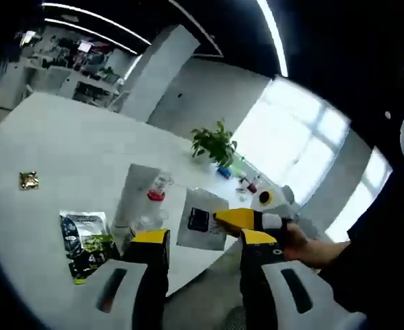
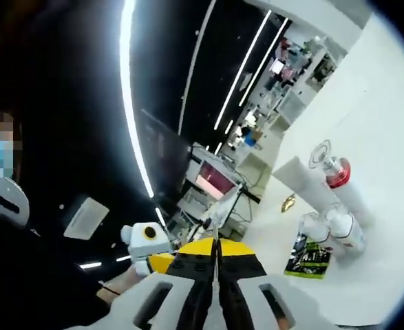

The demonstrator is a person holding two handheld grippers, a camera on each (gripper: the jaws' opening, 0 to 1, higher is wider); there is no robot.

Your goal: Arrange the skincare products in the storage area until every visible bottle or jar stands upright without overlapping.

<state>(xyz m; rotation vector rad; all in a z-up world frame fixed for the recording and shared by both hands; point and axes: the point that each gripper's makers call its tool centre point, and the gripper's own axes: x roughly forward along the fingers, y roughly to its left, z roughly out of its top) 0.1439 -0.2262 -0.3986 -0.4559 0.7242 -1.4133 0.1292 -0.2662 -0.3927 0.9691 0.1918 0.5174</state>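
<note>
On the white table (image 1: pixel 64 137) a pale flat tray (image 1: pixel 136 185) carries a bottle with a red collar and clear cap (image 1: pixel 156 192); a clear bottle (image 1: pixel 149 221) lies at its near end. In the right gripper view the red-collared bottle (image 2: pixel 335 172) lies on the tray (image 2: pixel 299 177), with two clear bottles (image 2: pixel 344 230) beside it. My left gripper (image 1: pixel 203 240) is open and empty, off the table's edge. My right gripper (image 2: pixel 215 265) is shut with nothing seen between its jaws; it shows as the right gripper (image 1: pixel 237 218), held by a hand in front of a white box with a dark label (image 1: pixel 197 220).
A dark green packet (image 1: pixel 84 240) lies left of the tray, and a small gold packet (image 1: pixel 28 180) farther left. A potted plant (image 1: pixel 215 144) and small items (image 1: pixel 246 180) stand at the table's far end. Shelves and screens (image 2: pixel 215 179) fill the room behind.
</note>
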